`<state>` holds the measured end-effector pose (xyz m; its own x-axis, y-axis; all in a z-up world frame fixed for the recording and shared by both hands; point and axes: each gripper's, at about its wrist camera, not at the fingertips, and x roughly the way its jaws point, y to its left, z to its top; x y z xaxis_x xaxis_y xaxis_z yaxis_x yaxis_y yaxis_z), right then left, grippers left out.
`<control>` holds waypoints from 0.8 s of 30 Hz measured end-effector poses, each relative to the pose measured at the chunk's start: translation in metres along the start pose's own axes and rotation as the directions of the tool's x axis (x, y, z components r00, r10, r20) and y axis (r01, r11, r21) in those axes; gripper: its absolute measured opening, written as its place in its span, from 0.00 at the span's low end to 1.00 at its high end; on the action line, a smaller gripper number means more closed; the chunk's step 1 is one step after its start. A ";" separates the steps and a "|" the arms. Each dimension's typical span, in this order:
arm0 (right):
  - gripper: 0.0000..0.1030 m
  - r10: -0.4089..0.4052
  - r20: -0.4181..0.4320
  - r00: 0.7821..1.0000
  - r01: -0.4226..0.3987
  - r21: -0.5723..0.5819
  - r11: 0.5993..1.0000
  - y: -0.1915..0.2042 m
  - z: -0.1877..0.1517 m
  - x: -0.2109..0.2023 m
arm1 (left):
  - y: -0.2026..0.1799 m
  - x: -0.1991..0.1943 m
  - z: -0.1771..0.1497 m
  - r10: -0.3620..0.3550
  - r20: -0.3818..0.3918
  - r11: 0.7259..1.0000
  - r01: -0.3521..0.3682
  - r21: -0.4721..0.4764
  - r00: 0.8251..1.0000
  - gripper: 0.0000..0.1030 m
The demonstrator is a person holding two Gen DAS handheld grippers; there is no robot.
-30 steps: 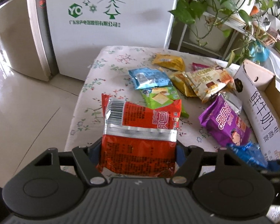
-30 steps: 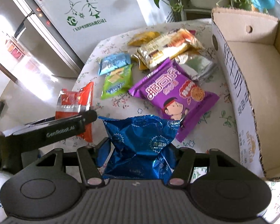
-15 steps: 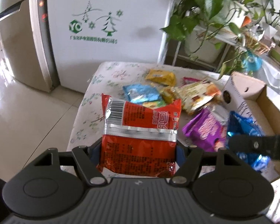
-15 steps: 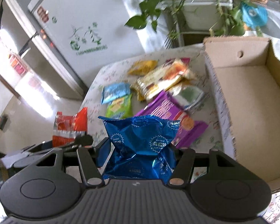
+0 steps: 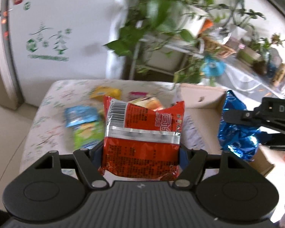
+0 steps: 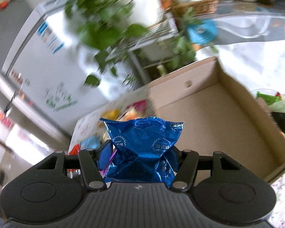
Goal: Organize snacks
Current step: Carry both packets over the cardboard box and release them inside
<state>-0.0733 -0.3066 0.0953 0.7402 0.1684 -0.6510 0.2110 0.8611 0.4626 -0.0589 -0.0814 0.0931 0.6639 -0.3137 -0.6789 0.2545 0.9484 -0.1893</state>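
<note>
My left gripper (image 5: 140, 152) is shut on a red snack packet (image 5: 142, 133) and holds it up above the table. My right gripper (image 6: 140, 155) is shut on a crumpled blue foil packet (image 6: 144, 148), raised near the left wall of the open cardboard box (image 6: 218, 117). The blue packet also shows in the left wrist view (image 5: 235, 129) at the right, in front of the box (image 5: 201, 98). Several more snack packets, such as a light blue one (image 5: 79, 115) and a yellow one (image 5: 106, 93), lie blurred on the table.
The floral tablecloth (image 5: 53, 114) covers a small table. A white fridge (image 5: 53, 28) stands behind it on the left. Potted plants on a metal rack (image 5: 161, 38) stand behind the box. Tiled floor lies to the left.
Both grippers have risen and tilted upward with their packets. The right gripper has moved over toward the box. The views are blurred by motion.
</note>
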 end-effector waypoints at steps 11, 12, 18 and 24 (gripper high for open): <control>0.65 -0.081 0.077 0.994 0.065 0.189 0.980 -0.050 0.018 -0.017 | -0.077 0.021 0.011 -0.132 -0.018 0.988 0.133 0.074 0.991 0.70; 0.65 -0.091 0.078 0.993 0.074 0.203 0.976 -0.053 0.019 -0.017 | -0.082 0.023 0.011 -0.136 -0.022 0.987 0.138 0.077 0.990 0.70; 0.65 -0.153 0.095 0.984 0.125 0.252 0.960 -0.066 0.021 -0.020 | -0.109 0.036 0.007 -0.160 -0.053 0.979 0.166 0.122 0.986 0.70; 0.66 -0.187 0.094 0.978 0.152 0.298 0.943 -0.075 0.021 -0.019 | -0.125 0.049 0.002 -0.170 -0.090 0.972 0.182 0.146 0.981 0.71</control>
<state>-0.0897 -0.3842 0.0861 0.7441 -0.0416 -0.6667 0.5013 0.6944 0.5162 -0.0571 -0.2157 0.0850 0.5448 -0.4647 -0.6980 0.4709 0.8583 -0.2038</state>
